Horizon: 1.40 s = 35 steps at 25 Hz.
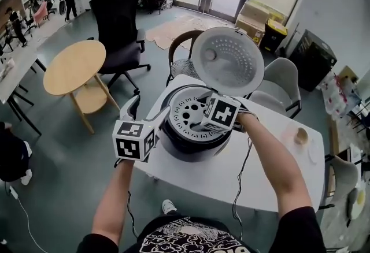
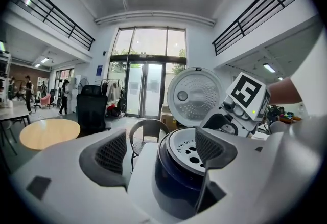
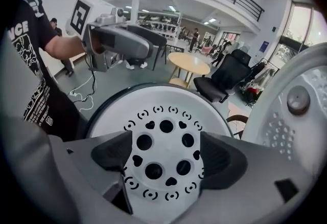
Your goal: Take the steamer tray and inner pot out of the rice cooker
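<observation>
White desk (image 1: pixel 277 172) carries the open rice cooker (image 1: pixel 193 147), with the steamer tray (image 3: pixel 164 131) seated in its mouth. Right gripper (image 3: pixel 163 155): jaws released, above the tray's perforated centre. Left gripper (image 2: pixel 159 150): jaws released, with the cooker's rim between them.

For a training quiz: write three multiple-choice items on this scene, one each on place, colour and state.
1. Where does the white perforated plastic steamer tray lie?
A) in the dark round rice cooker
B) on the floor
C) on a chair

2. What colour is the swivel office chair?
A) red
B) black
C) yellow

3. How does the cooker's round grey lid stand?
A) shut
B) taken off
C) raised open

A: the tray fills the cooker's rim. B: the chair is black. C: the lid stands upright behind.
</observation>
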{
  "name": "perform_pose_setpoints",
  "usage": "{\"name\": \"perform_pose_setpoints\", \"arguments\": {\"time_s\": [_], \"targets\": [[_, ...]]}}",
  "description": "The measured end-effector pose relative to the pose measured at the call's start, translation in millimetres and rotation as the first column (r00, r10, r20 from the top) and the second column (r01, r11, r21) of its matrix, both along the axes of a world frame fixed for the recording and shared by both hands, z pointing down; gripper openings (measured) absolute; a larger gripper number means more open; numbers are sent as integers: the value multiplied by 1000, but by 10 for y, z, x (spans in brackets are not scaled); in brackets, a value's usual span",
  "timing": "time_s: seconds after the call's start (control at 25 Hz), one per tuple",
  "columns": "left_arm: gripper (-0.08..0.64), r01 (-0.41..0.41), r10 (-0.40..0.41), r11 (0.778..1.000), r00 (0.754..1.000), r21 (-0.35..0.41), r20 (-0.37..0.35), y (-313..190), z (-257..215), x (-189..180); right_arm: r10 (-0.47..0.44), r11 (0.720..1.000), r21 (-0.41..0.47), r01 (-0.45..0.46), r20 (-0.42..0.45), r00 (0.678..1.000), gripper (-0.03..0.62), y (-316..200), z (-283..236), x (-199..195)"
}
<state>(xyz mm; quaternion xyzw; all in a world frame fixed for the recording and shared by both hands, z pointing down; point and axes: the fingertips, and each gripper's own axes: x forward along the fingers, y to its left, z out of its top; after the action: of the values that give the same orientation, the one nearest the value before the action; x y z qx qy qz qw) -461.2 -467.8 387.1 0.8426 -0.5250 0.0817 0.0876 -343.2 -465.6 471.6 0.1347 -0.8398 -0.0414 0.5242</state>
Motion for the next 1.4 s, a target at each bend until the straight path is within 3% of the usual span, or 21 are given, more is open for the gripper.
{"name": "perform_pose_setpoints", "arguments": {"time_s": [0.32,0.76,1.08,1.4], "targets": [[410,-37,37,999,999,-13,-9,-217,121,-84,-15,995,-101,2,-130,991,403,-203,255,2],[410,-55,55,998,998,-35,1,-313,263,-225,-23,976,-218,-21,-194,981,347,-273,535,-117],[410,-44,45,998,999,-41,10,-245,230,-306,-36,974,-225,-17,-230,973,310,-238,512,-103],[410,-39,39,999,999,-22,4,-173,105,-223,-56,990,-141,23,-236,970,301,-199,238,-19]]}}
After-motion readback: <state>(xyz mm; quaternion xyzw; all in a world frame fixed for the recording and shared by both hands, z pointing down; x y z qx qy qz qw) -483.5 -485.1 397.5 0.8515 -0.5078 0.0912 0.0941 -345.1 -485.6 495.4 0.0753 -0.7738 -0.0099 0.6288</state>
